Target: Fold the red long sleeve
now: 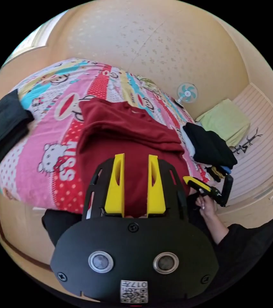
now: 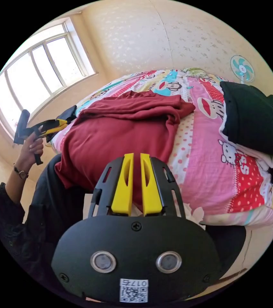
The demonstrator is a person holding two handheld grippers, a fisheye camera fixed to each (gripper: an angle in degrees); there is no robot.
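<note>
A bed covered by a bright cartoon-print sheet (image 1: 56, 141) is seen in both views, and several other garments are laid on it around the red long sleeve (image 1: 123, 134): a folded black garment (image 1: 1, 128) at the far left edge in the left gripper view, and a pile of dark clothes (image 1: 210, 146) with a pale green folded cloth (image 1: 226, 120) beyond it on the right. A small teal fan (image 1: 187, 93) is stood against the cream wall, and a window (image 2: 37, 77) is shown at the left of the right gripper view. In that view the dark pile (image 2: 255, 118) bulks up at the right and is cut off by the picture's edge. The shirt's near hem is draped over the bed's near edge onto the person's dark-clothed lap, and part of it is hidden behind each gripper's black body. Its upper part is bunched in loose folds, so the sleeves cannot be told apart. The left gripper (image 1: 136, 184) is held released, its yellow jaws parted above the shirt's near half without pressing it. The right gripper (image 2: 136, 183) is poised over the shirt's near right edge with its jaws nearly together, a thin gap between them and no cloth pinched. Each gripper is also seen from the other's camera, held in a hand (image 1: 207, 205) off the near edge of the bed.
</note>
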